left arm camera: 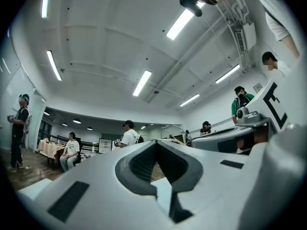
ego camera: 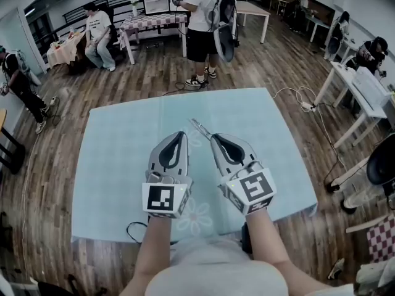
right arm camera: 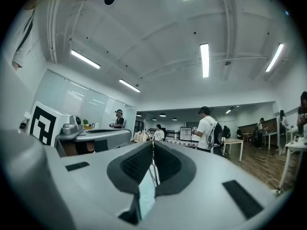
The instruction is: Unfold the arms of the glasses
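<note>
The surface (ego camera: 123,165) is a table under a pale blue cloth (ego camera: 271,165), and it stands on a wooden floor (ego camera: 154,73). Several people (ego camera: 200,17) stand or sit at other tables in the room behind it.

Both tools are held over the near middle of the cloth, side by side, with their tips pointing away from the person. Each one carries a cube (ego camera: 165,199) with black and white square markers at its back end; these are patterns, not words to read.

The left tool (ego camera: 181,134) is clenched. In the left gripper view its jaws (left arm camera: 156,143) meet and nothing is seen between them.

The right tool (ego camera: 213,138) is grasping the glasses (ego camera: 199,127). In the right gripper view its jaws (right arm camera: 152,145) are pressed on thin metal wires of the glasses (right arm camera: 154,172), which run up through the slit between the pads. In the head view a thin piece sticks out of this tool's tip, up and to the left. It lies near the tip of the left tool and does not touch it. The glasses are too thin there to tell how their arms stand, or whether they touch the cloth.
</note>
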`<state>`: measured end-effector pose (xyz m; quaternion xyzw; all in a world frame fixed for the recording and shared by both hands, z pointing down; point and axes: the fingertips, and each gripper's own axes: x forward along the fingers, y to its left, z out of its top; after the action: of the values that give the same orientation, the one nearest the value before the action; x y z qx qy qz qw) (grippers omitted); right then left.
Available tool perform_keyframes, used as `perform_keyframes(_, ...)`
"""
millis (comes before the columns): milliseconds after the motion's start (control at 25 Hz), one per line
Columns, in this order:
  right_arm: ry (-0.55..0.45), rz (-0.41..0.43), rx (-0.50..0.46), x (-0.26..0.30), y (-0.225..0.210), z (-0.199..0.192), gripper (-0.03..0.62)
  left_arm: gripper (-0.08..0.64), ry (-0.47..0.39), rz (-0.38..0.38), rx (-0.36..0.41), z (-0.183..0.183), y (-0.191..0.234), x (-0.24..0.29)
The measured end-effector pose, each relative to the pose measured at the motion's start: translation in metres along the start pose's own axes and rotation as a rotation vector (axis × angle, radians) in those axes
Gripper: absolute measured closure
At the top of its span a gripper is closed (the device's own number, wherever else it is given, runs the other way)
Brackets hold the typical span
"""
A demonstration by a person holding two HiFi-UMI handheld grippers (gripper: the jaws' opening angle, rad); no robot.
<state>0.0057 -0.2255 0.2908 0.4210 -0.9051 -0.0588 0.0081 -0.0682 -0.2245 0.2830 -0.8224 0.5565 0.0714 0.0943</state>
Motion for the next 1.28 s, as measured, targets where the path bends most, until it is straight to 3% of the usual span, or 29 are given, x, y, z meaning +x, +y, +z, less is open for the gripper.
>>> perform_keyframes(440,0.066,0.055,0.038,0.003,0.007,-0.012,0.577,0.551,0.036,-0.002,-0.026,-0.012,0.004,-0.014)
perform_keyframes(1280,0.352,0.218,0.123,0.011,0.019,-0.061,0.577,0.551,0.097,0.005,-0.049,-0.037,0.010,-0.020)
